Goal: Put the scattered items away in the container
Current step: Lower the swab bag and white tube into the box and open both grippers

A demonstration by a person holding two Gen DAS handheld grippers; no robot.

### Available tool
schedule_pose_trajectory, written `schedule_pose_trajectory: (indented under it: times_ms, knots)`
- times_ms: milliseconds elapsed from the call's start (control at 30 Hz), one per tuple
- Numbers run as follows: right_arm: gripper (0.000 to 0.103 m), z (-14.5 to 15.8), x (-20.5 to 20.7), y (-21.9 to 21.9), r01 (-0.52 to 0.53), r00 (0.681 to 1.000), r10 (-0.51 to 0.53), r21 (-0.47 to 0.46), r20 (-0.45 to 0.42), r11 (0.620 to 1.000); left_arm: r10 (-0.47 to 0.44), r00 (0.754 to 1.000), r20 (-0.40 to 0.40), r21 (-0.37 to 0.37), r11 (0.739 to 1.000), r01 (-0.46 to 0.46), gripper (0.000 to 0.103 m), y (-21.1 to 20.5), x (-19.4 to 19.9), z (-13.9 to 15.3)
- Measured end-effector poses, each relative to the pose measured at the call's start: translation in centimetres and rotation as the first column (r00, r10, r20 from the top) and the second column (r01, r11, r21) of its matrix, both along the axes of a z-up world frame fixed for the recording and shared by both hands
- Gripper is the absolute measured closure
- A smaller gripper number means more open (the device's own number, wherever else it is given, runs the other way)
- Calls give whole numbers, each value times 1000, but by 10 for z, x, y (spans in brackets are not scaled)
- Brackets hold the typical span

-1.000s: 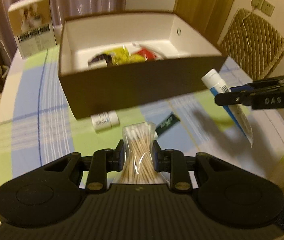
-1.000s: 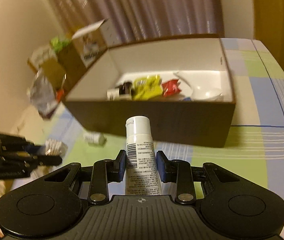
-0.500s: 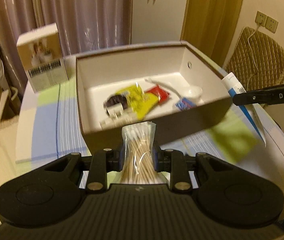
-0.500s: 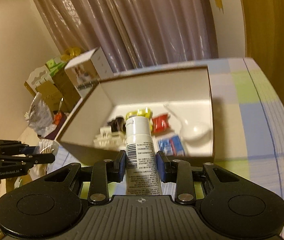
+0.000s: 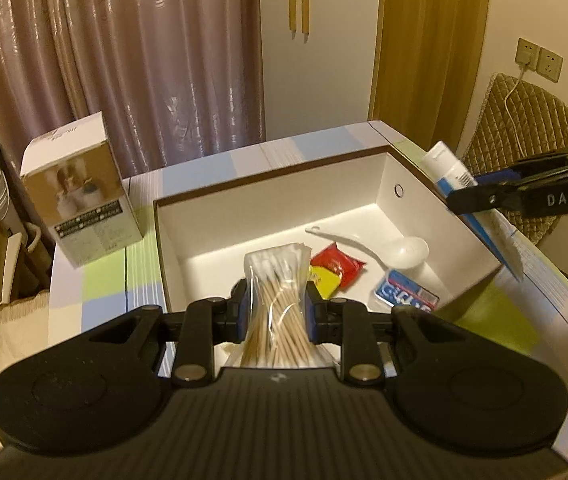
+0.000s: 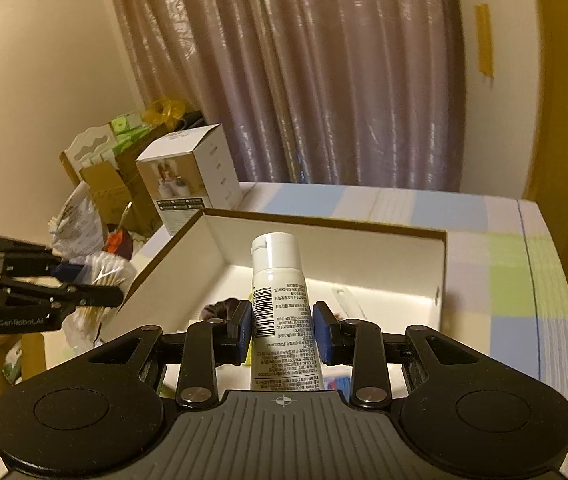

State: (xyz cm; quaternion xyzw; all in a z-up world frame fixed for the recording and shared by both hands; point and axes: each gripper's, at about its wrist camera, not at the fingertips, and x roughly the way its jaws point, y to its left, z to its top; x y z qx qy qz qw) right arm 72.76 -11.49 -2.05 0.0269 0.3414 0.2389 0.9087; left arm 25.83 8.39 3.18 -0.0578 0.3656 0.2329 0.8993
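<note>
The open box (image 5: 275, 208) (image 6: 364, 256), brown outside and white inside, sits on the checked table. My left gripper (image 5: 276, 308) is shut on a clear bag of cotton swabs (image 5: 276, 280) and hangs over the box's near edge. My right gripper (image 6: 281, 330) is shut on a white tube (image 6: 279, 292), cap pointing forward, above the box's near side. The left wrist view shows that tube (image 5: 450, 170) and the right gripper (image 5: 524, 196) over the box's right wall. The right wrist view has the left gripper (image 6: 115, 292) with the swabs (image 6: 109, 266) at the box's left.
Inside the box lie a white spoon (image 5: 400, 248), a red packet (image 5: 338, 264), a yellow packet (image 5: 324, 280) and a blue packet (image 5: 408, 294). A white carton (image 5: 79, 200) (image 6: 191, 184) stands on the table left of the box. Curtains hang behind; clutter fills the floor at left.
Both grippers have risen and moved forward with their loads, from in front of the box's near wall to above the box. The small items in front of the box have dropped from view.
</note>
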Motion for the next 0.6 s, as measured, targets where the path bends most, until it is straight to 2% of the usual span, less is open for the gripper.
schedule_pose_trajectory:
  times_ms: [67, 167, 300, 467, 600]
  knots:
    - [68, -4, 12, 5, 18, 1000, -18, -5, 4, 1000, 7, 1000, -3, -6, 1000, -7, 81, 9, 10, 0]
    - [68, -9, 31, 7, 64, 998, -64, 39, -3, 997, 24, 1000, -2, -19, 1000, -24, 81, 25, 27, -1]
    - [68, -22, 55, 13, 90, 994, -84, 97, -64, 991, 38, 999, -30, -26, 999, -39, 81, 42, 49, -9]
    - [68, -47, 66, 29, 53, 991, -49, 34, -126, 998, 22, 994, -108, -50, 998, -28, 81, 48, 63, -36]
    - [68, -63, 69, 34, 28, 985, -28, -1, -171, 1000, 19, 993, -119, -88, 996, -29, 81, 49, 63, -47]
